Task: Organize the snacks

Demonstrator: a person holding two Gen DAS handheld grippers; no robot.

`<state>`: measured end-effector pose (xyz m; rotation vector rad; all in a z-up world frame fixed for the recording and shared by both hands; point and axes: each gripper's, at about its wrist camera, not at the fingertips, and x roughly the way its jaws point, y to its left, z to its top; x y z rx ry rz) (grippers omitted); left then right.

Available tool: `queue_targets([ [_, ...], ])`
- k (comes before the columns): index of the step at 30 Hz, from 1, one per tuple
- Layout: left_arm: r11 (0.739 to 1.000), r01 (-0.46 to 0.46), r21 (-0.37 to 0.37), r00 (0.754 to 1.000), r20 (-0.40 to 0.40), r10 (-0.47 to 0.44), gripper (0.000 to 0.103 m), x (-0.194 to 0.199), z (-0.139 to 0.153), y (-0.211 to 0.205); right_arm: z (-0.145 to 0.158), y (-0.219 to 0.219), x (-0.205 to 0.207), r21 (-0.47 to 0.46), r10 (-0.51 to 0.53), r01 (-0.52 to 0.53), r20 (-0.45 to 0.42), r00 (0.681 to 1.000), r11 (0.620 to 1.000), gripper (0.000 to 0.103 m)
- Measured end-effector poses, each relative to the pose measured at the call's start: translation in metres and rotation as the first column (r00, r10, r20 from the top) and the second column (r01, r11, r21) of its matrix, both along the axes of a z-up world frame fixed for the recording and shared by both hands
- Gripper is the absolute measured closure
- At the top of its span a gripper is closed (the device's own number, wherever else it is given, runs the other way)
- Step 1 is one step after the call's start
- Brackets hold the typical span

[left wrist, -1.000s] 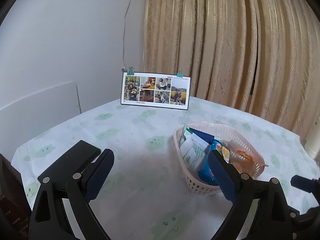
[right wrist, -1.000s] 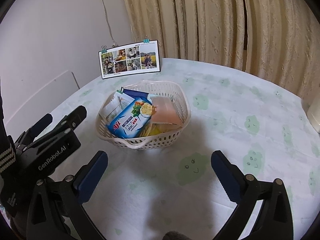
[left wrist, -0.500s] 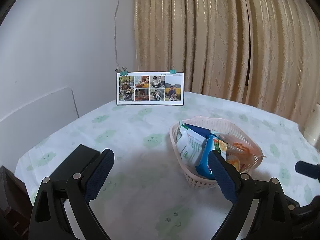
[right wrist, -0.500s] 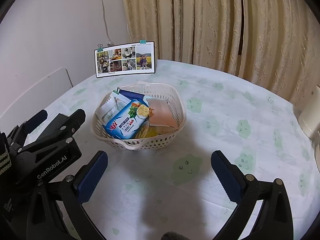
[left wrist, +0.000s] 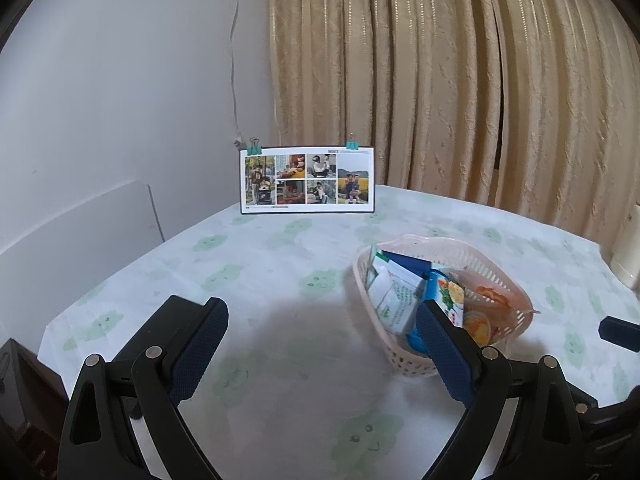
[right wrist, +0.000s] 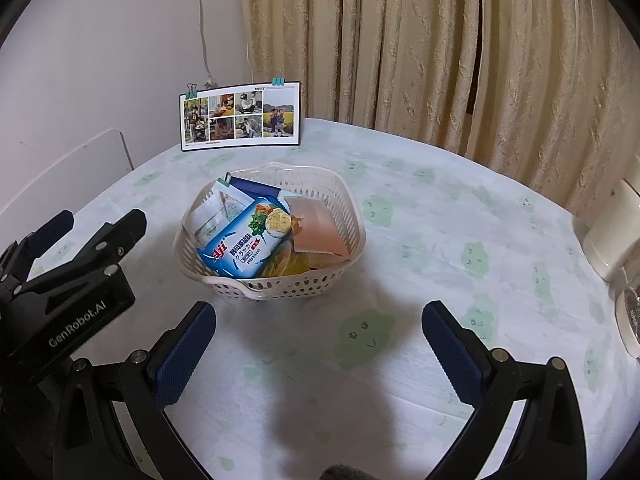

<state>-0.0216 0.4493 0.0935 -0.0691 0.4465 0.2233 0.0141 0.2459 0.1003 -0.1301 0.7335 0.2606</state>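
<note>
One perforated basket near the middle of the surface, holding at least four snack packets: one blue cracker packet lying toward its front-left, one pink packet at its right, one white-and-green packet at its left, one dark blue packet at the back; yellow wrapping beneath, count unclear. Two grippers, both empty. Right gripper held low over the near edge, fingers wide apart, aimed at the basket, well short of it. Left gripper just left of the right one, fingers likewise spread, the basket seen past its right finger. One photo card with two clips upright at the far edge. Two pale containers at the right edge, partly cut off. Round surface under a white cloth printed with green smiling shapes; beige pleated curtain behind, white wall at the far left.
</note>
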Motion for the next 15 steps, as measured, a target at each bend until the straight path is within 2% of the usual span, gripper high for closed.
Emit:
queue_targets([
  [15, 1.000, -0.021, -0.009, 1.000, -0.004, 0.021, 0.008, -0.001, 0.000, 0.013, -0.003, 0.006, 0.004, -0.059, -0.025, 0.026, 0.009, 1.000, 0.998, 0.000],
])
